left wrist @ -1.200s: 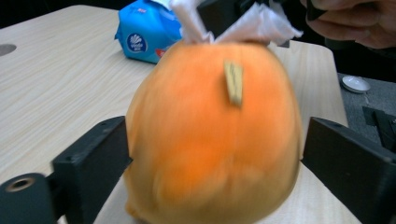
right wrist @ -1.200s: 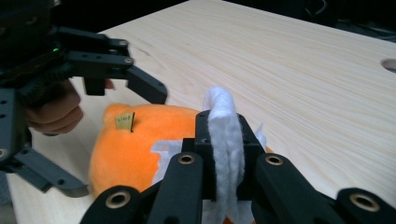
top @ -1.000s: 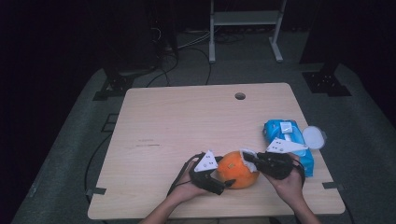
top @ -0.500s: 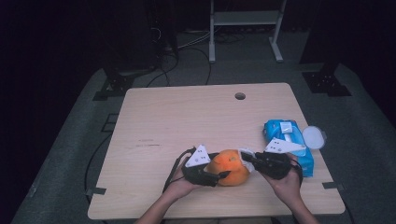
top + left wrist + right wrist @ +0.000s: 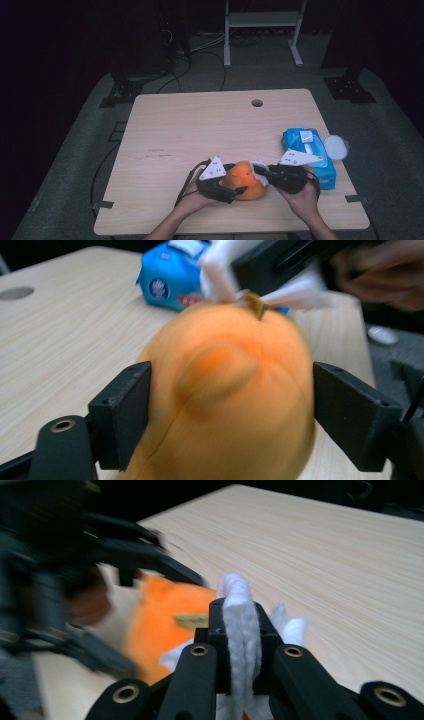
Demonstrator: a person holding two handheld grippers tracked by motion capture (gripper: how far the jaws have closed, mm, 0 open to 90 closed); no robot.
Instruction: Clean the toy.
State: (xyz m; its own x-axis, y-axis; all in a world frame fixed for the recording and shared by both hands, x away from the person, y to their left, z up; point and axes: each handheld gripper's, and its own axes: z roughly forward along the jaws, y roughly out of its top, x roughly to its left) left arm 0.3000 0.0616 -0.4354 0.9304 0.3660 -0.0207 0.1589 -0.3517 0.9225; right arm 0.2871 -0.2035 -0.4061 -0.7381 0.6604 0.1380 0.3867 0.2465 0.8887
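Wiping of orange fruit (image 5: 243, 179), near table's (image 5: 200, 125) front edge beside blue wipes pack (image 5: 306, 150) | left gripper (image 5: 227, 410): jaws have just opened, flanking fruit, pads apparently clear | right gripper (image 5: 240, 645): clamped on white wipe (image 5: 242, 625) at stem | advice: re-close left for steadiness; light strokes over fruit top; avoid rolling

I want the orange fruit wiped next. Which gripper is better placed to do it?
Right. The right gripper is shut on the white wipe, right at the orange fruit. The left gripper straddles the fruit, its jaws having just opened.
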